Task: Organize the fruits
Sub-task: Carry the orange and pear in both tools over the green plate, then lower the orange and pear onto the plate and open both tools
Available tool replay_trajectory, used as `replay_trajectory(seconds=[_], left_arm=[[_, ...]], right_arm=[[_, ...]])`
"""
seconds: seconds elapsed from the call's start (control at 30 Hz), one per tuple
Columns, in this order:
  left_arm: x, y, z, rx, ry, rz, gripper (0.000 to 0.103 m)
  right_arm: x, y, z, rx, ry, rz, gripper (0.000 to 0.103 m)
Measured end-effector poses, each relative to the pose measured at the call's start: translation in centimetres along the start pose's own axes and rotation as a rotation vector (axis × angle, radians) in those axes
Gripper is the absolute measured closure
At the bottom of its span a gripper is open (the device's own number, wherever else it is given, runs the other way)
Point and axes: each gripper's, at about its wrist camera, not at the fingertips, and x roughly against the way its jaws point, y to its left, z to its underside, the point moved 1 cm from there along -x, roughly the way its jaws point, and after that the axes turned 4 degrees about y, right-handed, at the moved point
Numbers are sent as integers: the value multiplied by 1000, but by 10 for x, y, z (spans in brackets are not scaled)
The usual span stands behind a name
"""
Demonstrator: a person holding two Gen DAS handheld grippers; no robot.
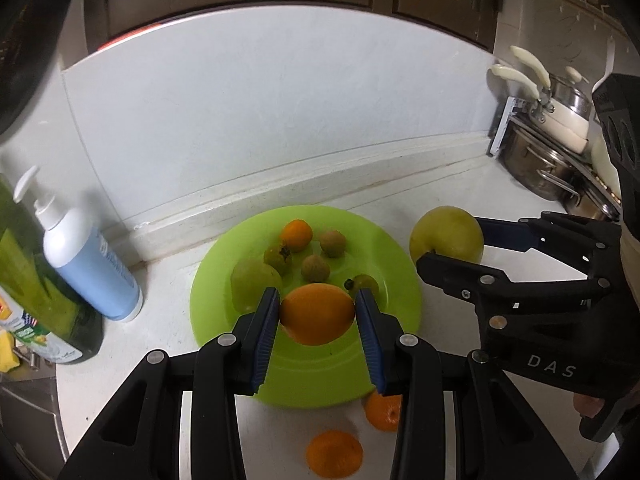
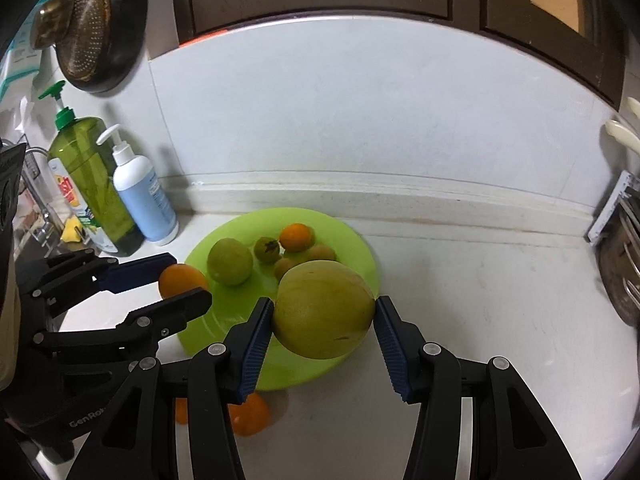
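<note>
- Nearest the left wrist camera, the left gripper (image 1: 316,316) has its fingers (image 1: 264,332) clamped on an orange (image 1: 317,314), carried above the near half of the green plate (image 1: 320,380).
- From the right wrist camera, the right gripper (image 2: 325,322) grips a big yellow-green fruit (image 2: 324,308) between its pads, hanging over the plate's rim at about four o'clock.
- The plate already carries a green fruit (image 1: 254,280) at nine o'clock, a small orange (image 1: 296,234) at twelve, and small brownish and green ones clustered at the centre.
- Best move, I'd say: set the orange down in the bare near patch, around six o'clock, low and slow so it doesn't roll into the cluster.
- The big fruit wants the open right side, near three o'clock; lower it until it rests before the fingers let go.
- Place one at a time, since the two grippers sit close together over one plate.
- Two more oranges (image 1: 334,454) wait on the worktop (image 1: 460,208) just off the plate's near edge, so leave room.
- The bottles (image 2: 144,200) at ten o'clock are well clear.
</note>
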Motion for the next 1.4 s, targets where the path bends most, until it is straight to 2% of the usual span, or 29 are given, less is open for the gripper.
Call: replay_trajectory(seconds=[0.67,1.17,1.4], left_arm=[[-67,11,-9,18,105,-5,64],[-66,7,-12,5,92,-13,64],[-45,5,-9,4,56,-27,62]], right_arm=[[-91,-19,-26,15,119,-38,50],[-101,-19,-30,25,139,-54,50],[-82,-17,-32,29,87,-59,50]])
